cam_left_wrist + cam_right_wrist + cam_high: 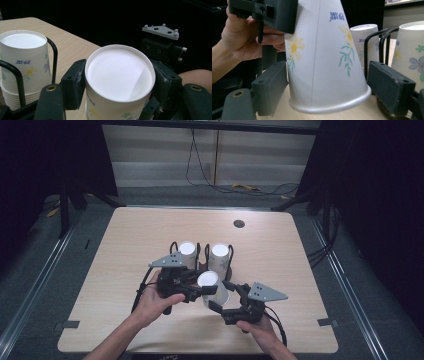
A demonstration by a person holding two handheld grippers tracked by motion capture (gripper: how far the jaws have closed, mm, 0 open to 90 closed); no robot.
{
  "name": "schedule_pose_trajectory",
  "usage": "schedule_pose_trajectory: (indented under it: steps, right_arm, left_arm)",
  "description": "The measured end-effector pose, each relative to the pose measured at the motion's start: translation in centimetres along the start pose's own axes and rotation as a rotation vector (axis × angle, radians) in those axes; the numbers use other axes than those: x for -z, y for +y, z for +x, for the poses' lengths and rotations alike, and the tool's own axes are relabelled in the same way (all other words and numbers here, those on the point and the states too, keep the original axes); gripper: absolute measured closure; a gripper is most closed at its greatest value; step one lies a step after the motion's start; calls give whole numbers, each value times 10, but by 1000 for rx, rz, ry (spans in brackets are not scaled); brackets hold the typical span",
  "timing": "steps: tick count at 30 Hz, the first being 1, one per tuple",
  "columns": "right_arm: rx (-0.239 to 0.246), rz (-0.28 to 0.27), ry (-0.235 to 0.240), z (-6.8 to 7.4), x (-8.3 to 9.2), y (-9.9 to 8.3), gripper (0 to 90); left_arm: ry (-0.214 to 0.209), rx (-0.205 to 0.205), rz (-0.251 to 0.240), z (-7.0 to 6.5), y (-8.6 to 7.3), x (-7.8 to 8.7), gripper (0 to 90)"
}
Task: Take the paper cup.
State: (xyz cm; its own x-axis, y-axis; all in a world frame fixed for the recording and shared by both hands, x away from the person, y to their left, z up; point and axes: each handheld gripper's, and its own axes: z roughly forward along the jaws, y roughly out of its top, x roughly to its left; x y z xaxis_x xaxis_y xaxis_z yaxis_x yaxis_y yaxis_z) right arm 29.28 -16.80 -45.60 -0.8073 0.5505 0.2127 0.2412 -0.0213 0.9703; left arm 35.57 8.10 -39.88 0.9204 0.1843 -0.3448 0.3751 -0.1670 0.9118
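Observation:
An upside-down paper cup (212, 289) with a flower print is held just above the table (120, 270). My left gripper (202, 287) is shut on its upper end, and in the left gripper view the pads press both sides below the white bottom of the cup (120, 75). My right gripper (225, 298) comes in from the right, open, its jaws on either side of the cup's (324, 62) wide rim. The right gripper's (327, 85) pads sit right at the cup wall without denting it. My left gripper's jaw (274, 15) shows at the top.
Behind the held cup, a black wire holder (202, 251) carries two stacks of upside-down cups (187, 250) (220, 256). A small dark hole (239, 224) lies near the table's far edge. Cables trail on the floor beyond.

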Motion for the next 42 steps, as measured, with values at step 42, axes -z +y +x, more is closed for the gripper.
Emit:
schedule_pose_trajectory:
  steps: [42]
  right_arm:
    - [11, 76, 43, 0, -2, -3, 277]
  left_arm:
    - [36, -4, 27, 8, -3, 2, 157]
